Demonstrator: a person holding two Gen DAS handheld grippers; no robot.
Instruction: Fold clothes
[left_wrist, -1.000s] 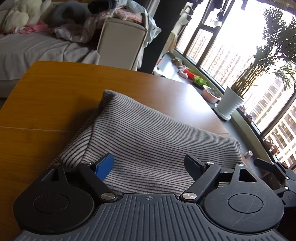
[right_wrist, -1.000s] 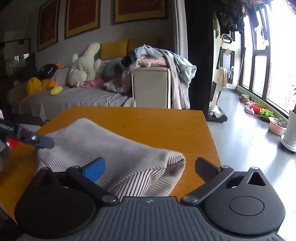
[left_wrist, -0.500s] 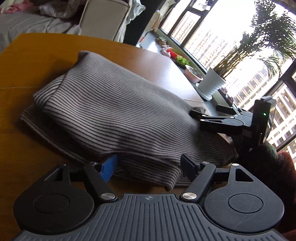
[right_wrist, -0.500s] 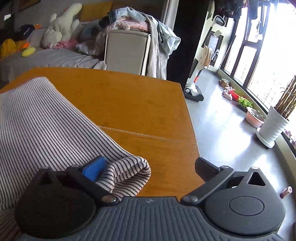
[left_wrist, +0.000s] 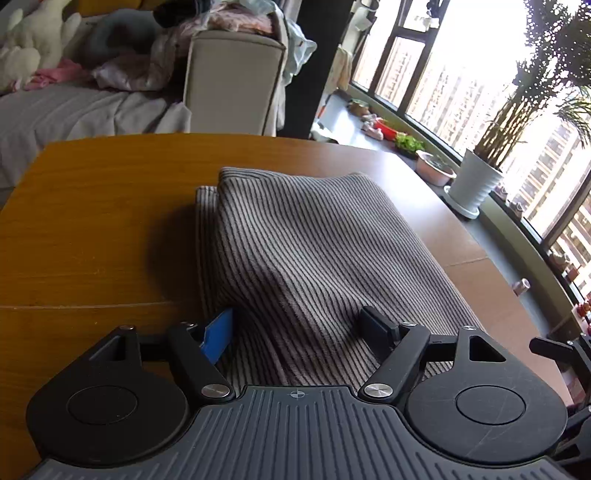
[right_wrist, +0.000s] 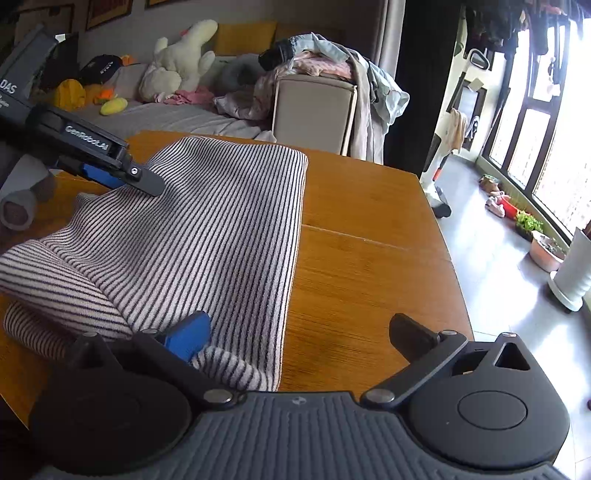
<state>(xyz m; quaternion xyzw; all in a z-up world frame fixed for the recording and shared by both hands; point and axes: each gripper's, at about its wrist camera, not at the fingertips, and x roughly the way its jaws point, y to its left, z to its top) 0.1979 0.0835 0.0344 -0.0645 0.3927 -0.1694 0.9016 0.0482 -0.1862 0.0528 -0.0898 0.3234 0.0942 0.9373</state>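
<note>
Daylight from windows (left_wrist: 461, 85), overexposed; fisheye-bent edges; sharp.

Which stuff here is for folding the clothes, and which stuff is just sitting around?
For the job: striped sweater, left gripper, right gripper, wooden table.

Just lying about: sofa, white plush toy, clothes pile, white plant pot.

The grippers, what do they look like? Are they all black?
Mostly. The left gripper and right gripper each have a ribbed dark grey body, two round black discs, black fingers with silver screws, and a bright blue pad on one finger. White letters on the left gripper's side read GenRobot.AI.
</note>
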